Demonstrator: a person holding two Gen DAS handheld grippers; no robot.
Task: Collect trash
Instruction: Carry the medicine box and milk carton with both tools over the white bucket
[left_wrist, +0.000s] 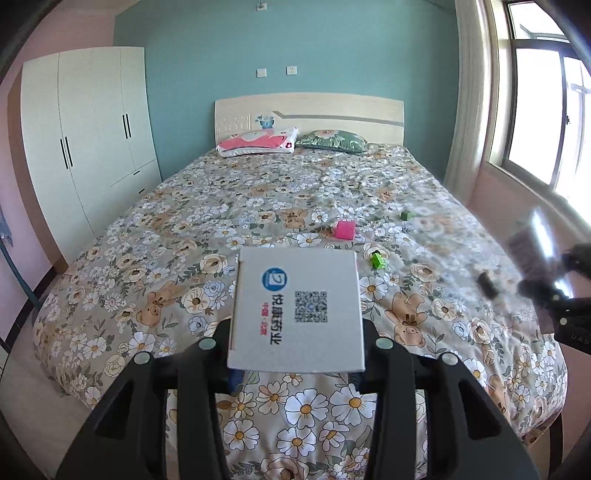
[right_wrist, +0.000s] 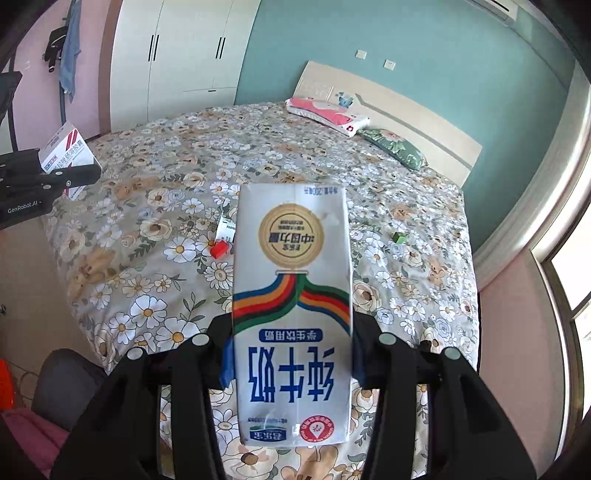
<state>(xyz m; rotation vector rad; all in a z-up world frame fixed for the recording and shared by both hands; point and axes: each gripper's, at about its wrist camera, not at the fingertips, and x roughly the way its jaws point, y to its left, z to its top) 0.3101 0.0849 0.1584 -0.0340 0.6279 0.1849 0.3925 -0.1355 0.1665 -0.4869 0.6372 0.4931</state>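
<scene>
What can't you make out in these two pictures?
- Left wrist: right hand-held gripper and its load are motion-blurred at the frame edge.
- Right wrist: milk carton hides the bed behind it.
- Left wrist: white box hides the left hand-held gripper fingertips.

Two pillows (left_wrist: 291, 142) lie at the bed's (left_wrist: 221, 206) head; wardrobe (left_wrist: 88, 140) left, window (left_wrist: 543, 110) right, seemingly.

Bright daylight floods in through the overexposed window (left_wrist: 546, 110). Fisheye bends and darkens the edges, and the right tongs (left_wrist: 543, 273) are motion-blurred.
</scene>
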